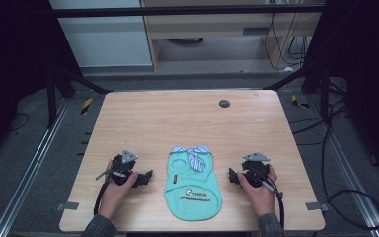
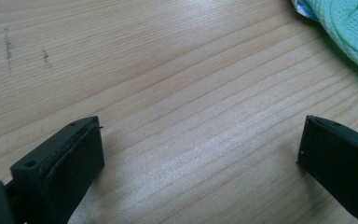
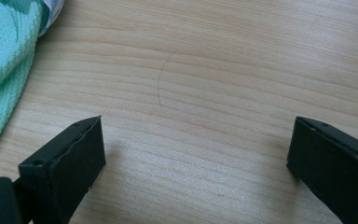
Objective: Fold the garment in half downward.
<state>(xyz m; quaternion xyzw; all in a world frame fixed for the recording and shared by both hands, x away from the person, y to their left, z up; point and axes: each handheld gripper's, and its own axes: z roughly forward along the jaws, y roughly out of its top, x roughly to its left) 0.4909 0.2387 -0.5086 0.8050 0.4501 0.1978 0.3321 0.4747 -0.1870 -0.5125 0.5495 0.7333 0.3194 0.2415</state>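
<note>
Observed: the small mint-green garment (image 1: pixel 193 185) lies flat on the table (image 1: pixel 187 118), between your two grippers and apart from both.

Left gripper (image 1: pixel 147 177): jaws spread wide, holding nothing; in the left gripper view bare wood lies between the fingers (image 2: pixel 70 158), with the garment edge beyond and off to the far side of the other finger.

Right gripper (image 3: pixel 196 154): likewise wide open and empty; the knit edge sits just outside its near finger.

Orientation: the garment's long axis runs from you toward the far edge. The striped collar bow (image 1: pixel 193 154) points away from you; the hem with the printed label faces you.

Recommendation: the step in hand appears to be the approach. Bring each gripper inward, low and level, so one finger slides under a side edge. Take both sides at matching height along the axis, so the fabric lifts evenly and does not bunch.
</note>
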